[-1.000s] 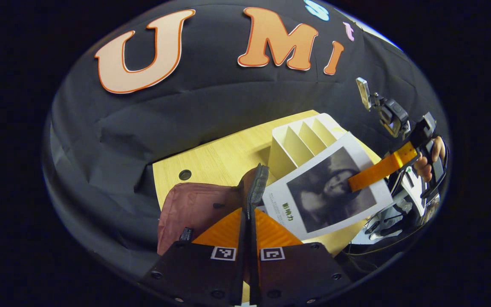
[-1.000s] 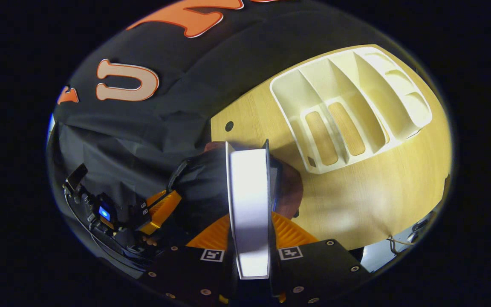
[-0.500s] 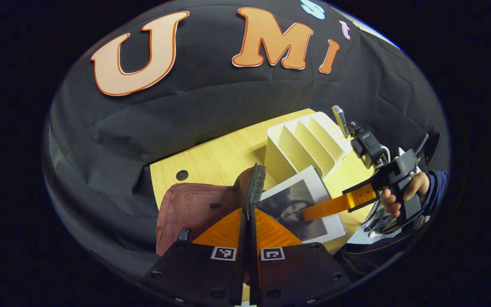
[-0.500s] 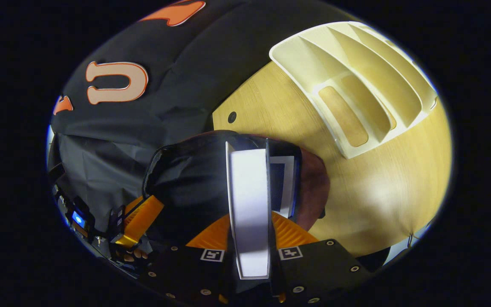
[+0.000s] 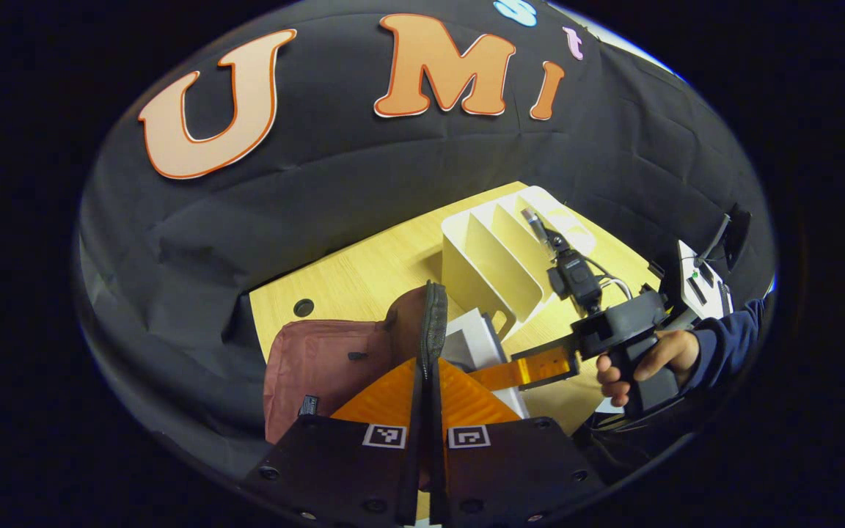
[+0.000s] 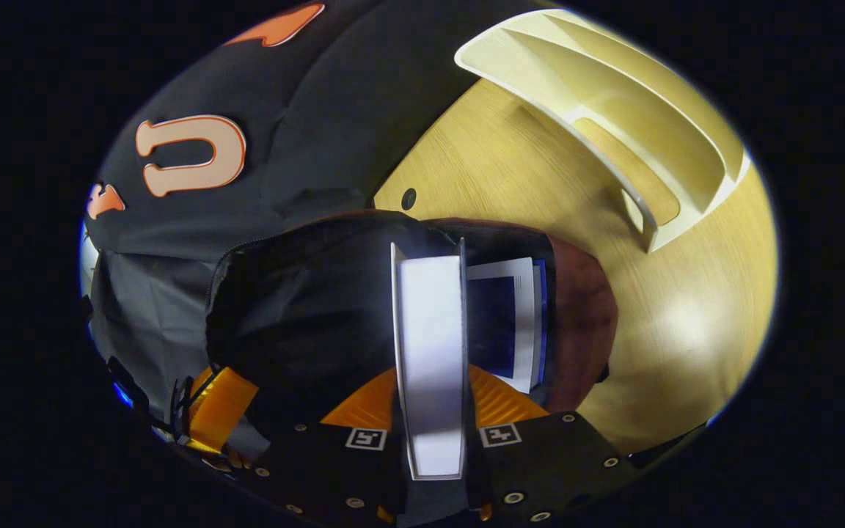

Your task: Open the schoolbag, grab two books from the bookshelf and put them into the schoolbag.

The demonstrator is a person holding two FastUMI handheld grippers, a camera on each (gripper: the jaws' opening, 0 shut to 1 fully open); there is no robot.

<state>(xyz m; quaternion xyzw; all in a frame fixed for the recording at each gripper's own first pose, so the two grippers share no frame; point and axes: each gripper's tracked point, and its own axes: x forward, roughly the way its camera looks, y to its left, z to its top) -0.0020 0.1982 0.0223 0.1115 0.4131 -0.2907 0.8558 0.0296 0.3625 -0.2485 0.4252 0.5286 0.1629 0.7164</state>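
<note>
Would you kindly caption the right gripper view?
Right gripper lowers a white book into the open maroon schoolbag.

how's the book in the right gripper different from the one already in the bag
The held book is clamped between the right gripper's fingers above the schoolbag mouth, while the other book sits inside the bag with nothing gripping it. The held book shows its pale page edge; the other book shows a dark blue cover with a white border. Both stand on edge, side by side, at the bag's opening.
</note>
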